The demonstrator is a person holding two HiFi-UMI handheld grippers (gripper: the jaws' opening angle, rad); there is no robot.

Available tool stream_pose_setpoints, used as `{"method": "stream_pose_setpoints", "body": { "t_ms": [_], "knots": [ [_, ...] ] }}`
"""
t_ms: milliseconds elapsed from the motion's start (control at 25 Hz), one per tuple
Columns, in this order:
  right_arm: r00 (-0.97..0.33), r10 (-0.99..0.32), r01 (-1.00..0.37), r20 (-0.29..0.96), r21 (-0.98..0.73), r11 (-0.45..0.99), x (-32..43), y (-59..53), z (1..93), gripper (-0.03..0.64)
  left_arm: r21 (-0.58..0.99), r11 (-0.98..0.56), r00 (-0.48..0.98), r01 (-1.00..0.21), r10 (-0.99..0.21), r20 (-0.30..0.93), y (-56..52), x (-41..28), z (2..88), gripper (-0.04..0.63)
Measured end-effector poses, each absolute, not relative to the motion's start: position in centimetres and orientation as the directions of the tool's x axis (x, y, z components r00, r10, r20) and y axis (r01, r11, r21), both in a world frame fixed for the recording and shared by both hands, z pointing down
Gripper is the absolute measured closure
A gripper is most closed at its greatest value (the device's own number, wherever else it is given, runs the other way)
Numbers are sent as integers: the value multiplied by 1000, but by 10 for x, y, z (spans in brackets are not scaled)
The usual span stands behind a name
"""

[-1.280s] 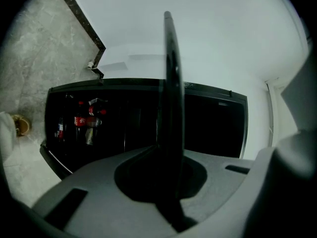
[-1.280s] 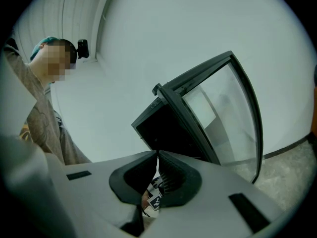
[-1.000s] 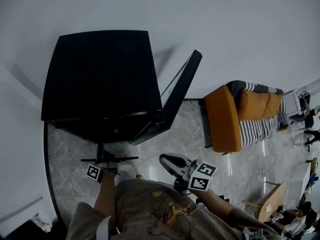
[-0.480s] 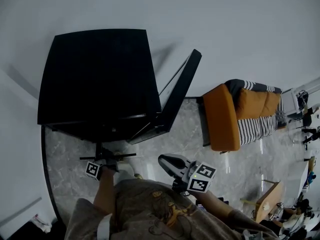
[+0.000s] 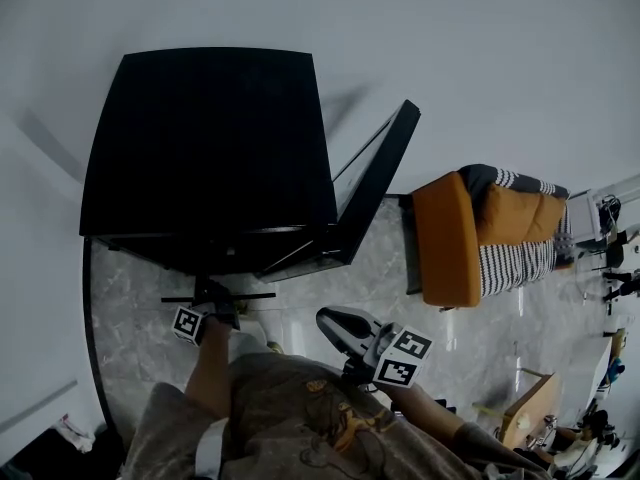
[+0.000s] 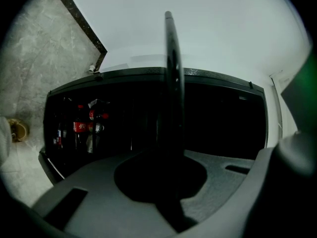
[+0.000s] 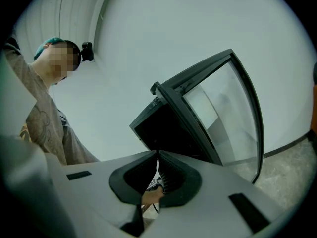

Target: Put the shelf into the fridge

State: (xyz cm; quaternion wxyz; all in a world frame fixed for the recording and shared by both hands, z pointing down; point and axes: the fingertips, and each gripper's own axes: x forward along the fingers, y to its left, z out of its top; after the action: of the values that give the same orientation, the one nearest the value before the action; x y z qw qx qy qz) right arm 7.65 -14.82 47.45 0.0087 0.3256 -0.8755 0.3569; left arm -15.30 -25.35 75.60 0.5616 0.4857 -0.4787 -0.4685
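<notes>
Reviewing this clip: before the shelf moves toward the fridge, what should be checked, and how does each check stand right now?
1. Grip on the shelf: ok. The left gripper has its jaws closed on the shelf's edge.
2. Fridge door open: ok. It is swung out to the right of the fridge.
3. Right gripper free to help: ok. Its jaws are together with nothing between them.
4. Shelf inside the fridge: not ok. It is held in front of the opening.
5. Free slot for the shelf: cannot tell. The interior is dark, and only bottles show inside.
</notes>
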Motion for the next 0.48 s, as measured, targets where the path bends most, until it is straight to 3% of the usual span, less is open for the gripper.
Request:
{"method": "stream_pose_setpoints", "body": {
  "t_ms": [480],
  "knots": [
    [-787,-562,-578,253,-619,531,68,-147,475,591,995,92,100,40,-991,88,-276,-155,765,580]
  ]
}}
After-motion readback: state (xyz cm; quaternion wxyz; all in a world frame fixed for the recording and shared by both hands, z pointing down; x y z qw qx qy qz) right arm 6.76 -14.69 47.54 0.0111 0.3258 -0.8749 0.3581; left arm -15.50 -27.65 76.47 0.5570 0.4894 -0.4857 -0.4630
